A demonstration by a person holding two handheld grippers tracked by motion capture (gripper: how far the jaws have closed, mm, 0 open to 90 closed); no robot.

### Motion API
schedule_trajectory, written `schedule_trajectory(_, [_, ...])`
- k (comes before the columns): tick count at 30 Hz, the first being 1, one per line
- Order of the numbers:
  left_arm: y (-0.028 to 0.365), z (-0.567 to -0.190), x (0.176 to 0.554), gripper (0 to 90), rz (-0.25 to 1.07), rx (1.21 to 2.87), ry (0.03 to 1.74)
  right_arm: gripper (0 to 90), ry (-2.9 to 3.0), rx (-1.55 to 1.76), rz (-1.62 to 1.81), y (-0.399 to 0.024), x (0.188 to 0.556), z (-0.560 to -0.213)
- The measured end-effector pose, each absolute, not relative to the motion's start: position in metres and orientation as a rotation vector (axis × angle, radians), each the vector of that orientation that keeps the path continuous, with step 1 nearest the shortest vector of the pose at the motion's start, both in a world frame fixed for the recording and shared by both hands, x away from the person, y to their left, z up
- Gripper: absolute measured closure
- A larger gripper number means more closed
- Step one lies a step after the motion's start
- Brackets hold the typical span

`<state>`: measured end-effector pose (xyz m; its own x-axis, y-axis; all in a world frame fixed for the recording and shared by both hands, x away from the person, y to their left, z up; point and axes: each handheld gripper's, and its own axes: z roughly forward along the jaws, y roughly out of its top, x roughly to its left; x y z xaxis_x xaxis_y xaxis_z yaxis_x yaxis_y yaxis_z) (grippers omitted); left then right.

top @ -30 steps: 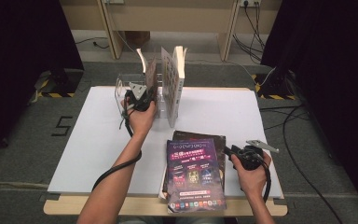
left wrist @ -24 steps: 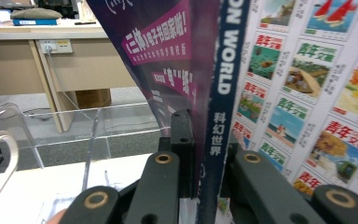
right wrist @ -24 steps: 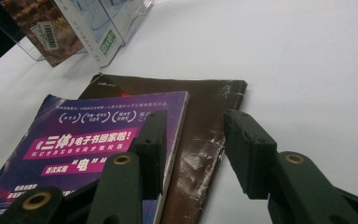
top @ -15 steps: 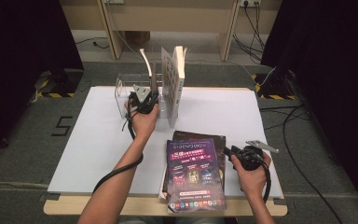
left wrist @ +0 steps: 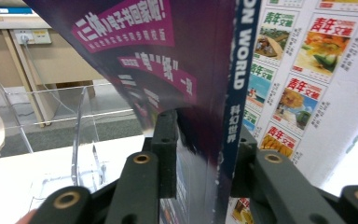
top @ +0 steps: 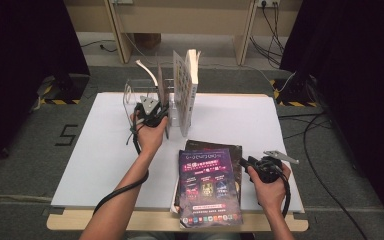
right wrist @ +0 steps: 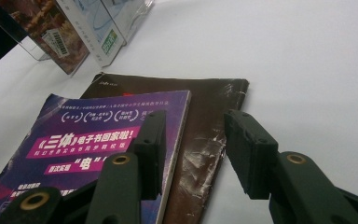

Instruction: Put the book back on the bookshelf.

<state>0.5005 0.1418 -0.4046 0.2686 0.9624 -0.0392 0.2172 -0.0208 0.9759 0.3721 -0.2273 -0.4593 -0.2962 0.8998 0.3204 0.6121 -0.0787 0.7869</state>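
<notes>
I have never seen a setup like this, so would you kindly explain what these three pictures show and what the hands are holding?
There is no robot: a person holds a pair of hand-held tongs in each hand. One picture looks down from above the white table; the other two come from cameras riding on each tool. The left tongs are clamped on a purple magazine, holding it upright by a clear rack beside a standing white magazine. The right tongs are open, hovering over a stack lying flat: a purple magazine on top of a dark brown one.
</notes>
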Motion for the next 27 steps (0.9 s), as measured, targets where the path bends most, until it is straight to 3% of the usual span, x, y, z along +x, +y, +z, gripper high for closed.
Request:
schedule_trajectory(7, [0.137,-0.402,0.507,82.9,0.993,1.513,1.137,58.8,1.896,1.643,1.319,-0.226,0.372,-0.461])
schedule_trajectory(20, [0.126,-0.405,0.514,83.3,1.015,1.493,1.143,58.7,1.901,1.647,1.326,-0.227,0.373,-0.461])
schedule_trajectory(27, [0.13,-0.403,0.513,81.3,0.965,1.535,1.123,58.6,1.903,1.645,1.324,-0.228,0.373,-0.461])
